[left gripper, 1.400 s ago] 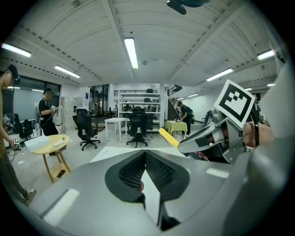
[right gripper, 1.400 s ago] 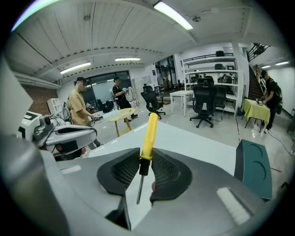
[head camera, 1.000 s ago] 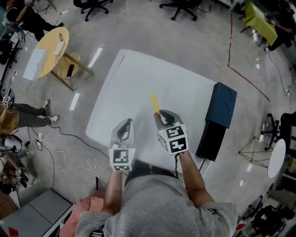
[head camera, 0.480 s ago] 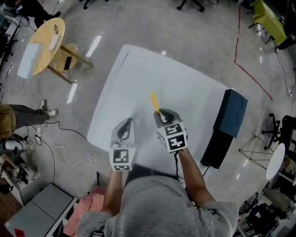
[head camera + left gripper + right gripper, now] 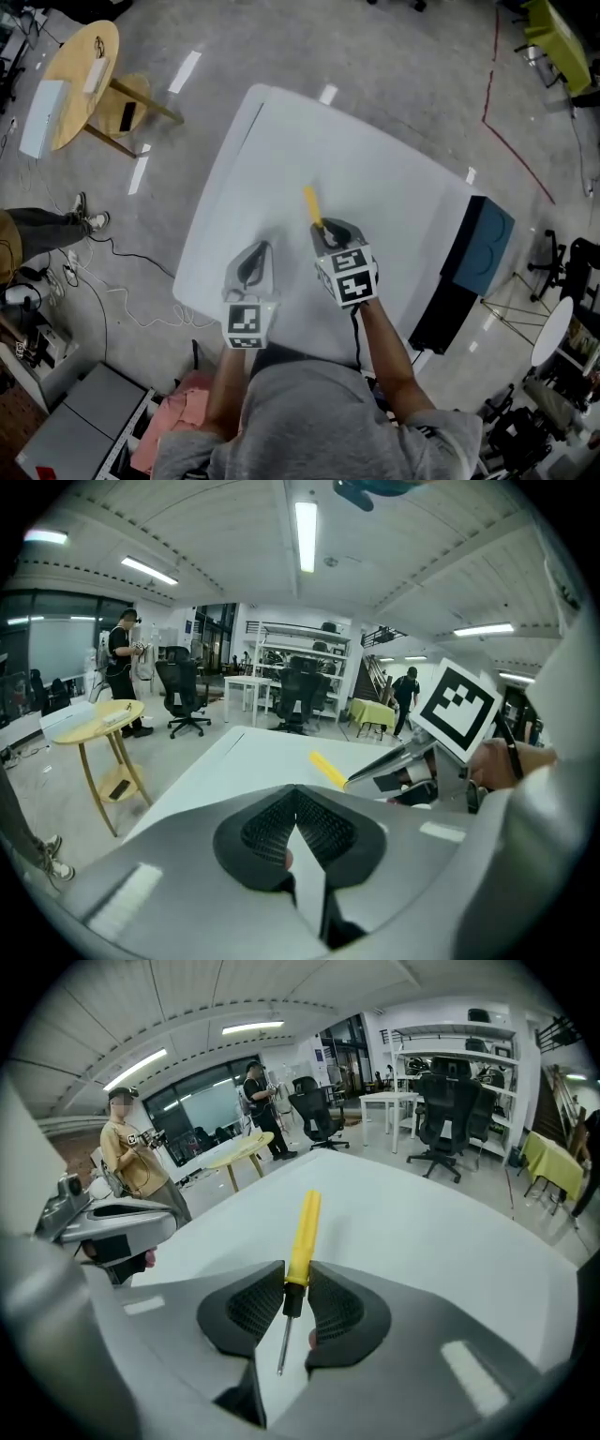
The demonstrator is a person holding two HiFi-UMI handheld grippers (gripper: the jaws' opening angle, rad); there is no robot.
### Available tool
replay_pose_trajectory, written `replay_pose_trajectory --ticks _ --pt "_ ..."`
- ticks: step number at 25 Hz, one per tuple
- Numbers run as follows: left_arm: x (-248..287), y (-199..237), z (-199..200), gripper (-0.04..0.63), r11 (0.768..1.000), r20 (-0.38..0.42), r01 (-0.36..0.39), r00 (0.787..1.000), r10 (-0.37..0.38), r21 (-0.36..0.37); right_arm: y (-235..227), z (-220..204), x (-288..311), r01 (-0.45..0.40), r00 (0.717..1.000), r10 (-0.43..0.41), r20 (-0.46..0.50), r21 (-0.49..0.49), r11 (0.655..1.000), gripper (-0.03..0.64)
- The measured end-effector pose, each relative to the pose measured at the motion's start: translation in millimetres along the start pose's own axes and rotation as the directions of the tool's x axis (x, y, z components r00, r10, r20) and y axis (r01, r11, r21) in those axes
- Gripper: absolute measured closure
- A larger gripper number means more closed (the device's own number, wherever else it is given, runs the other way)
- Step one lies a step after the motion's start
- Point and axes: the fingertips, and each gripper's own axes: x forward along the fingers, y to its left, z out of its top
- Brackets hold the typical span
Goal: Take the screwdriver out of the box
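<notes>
Grey floor surrounds a white table (image 5: 375,178), with a small round wooden table (image 5: 70,89) off to the left and office chairs further back. The right gripper (image 5: 330,228) is over the table's near half, its jaws closed on the screwdriver (image 5: 312,208). The pads pinch the black collar at the base of the yellow handle; the handle sticks out ahead of the jaws and the metal shaft points back between them. The screwdriver is out of the dark blue box (image 5: 483,246), which sits well apart at the table's right edge. The left gripper (image 5: 259,247) is just beside the right one, jaw tips pressed together with nothing between them
</notes>
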Motion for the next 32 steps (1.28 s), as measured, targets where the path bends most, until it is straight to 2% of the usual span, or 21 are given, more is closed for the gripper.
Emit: replay_pose_trajectory --ticks 13,21,32 --pt "34.8 10.8 -12.1 0.584 0.999 -0.05 0.053 0.997 -0.053 -0.004 -16.2 -7.1 36.4 0.012 0.998 -0.009 -0.064 0.052 0.999 0.531" --pt "42.8 12.8 -16.1 0.584 0.997 -0.063 0.076 0.995 -0.077 -0.012 -15.9 -8.8 40.0 -0.003 0.998 0.009 -0.068 0.098 0.995 0.528" --pt "47.8 8.9 -16.5 0.584 0.996 -0.068 0.091 0.993 -0.091 -0.002 -16.9 -13.6 42.7 0.002 0.997 0.006 -0.075 0.108 0.994 0.529"
